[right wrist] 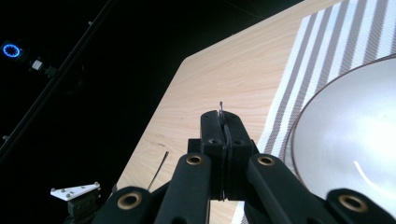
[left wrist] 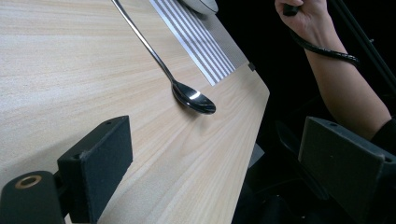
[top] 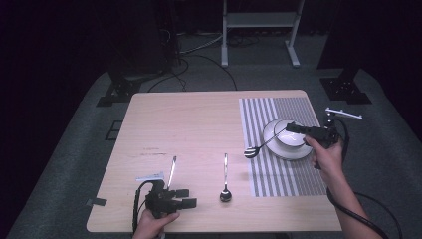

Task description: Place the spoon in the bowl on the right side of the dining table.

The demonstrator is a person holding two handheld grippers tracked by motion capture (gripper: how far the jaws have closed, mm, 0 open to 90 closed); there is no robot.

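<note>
The right tool (top: 293, 128) is clenched tight on the thin handle of a fork (top: 260, 146). In the right gripper view its two black jaws are pressed flat together, with a thin sliver of metal poking out between their tips. The fork is shiny metal, long and thin. Its handle end is up in the tool over the bowl (top: 290, 135), and its prongs point down and to the left, near the left edge of the placemat (top: 278, 174). So its long line runs slanted, from far right to near left. I cannot tell if the prongs touch the mat. The bowl is white, round and smooth, and it sits on a white round plate (top: 287, 152) on the far right part of the desk (top: 199, 124). The placemat under it is a rectangle with grey and white stripes. The left tool (top: 183, 198) is released, its two black padded jaws standing wide apart with nothing between them. It sits at the near left edge of the desk, held by a hand (top: 154, 224). A shiny metal spoon (top: 225, 179) lies flat in the near middle of the desk, its round bowl end near and its handle pointing far. A thin metal knife (top: 172, 172) lies to the left of the spoon, just beyond the left tool. The desk is pale wood with fine grain lines and rounded corners.
</note>
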